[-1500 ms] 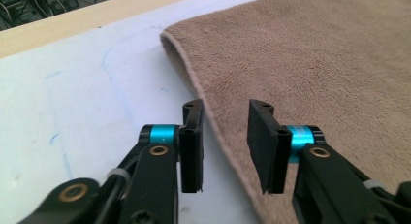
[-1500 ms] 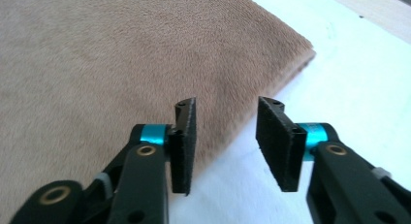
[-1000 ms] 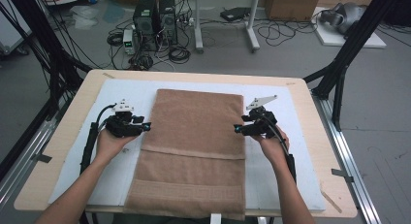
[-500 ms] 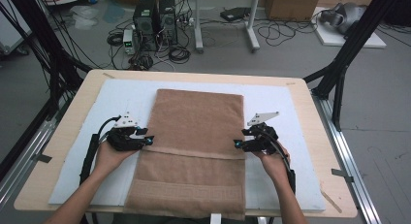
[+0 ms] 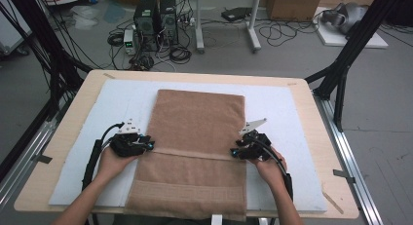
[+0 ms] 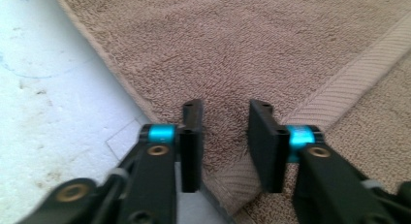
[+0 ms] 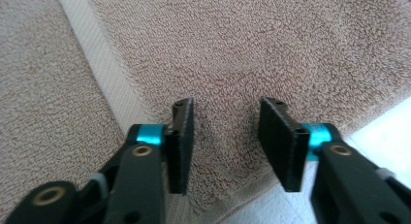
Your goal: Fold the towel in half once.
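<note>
1. Left gripper [image 6: 224, 141] and right gripper [image 7: 231, 144]: jaws just been closing, not yet pinching, straddling towel [image 5: 195, 152] edges.
2. Towel flat on white mat [image 5: 287, 113], folded.
3. Probably soft, floppy, light; best grabbed at folded edge corners.

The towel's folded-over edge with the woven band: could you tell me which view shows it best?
The high view: the band runs across the whole towel between both grippers. The left gripper view and right gripper view each show a short diagonal stretch of it.
</note>
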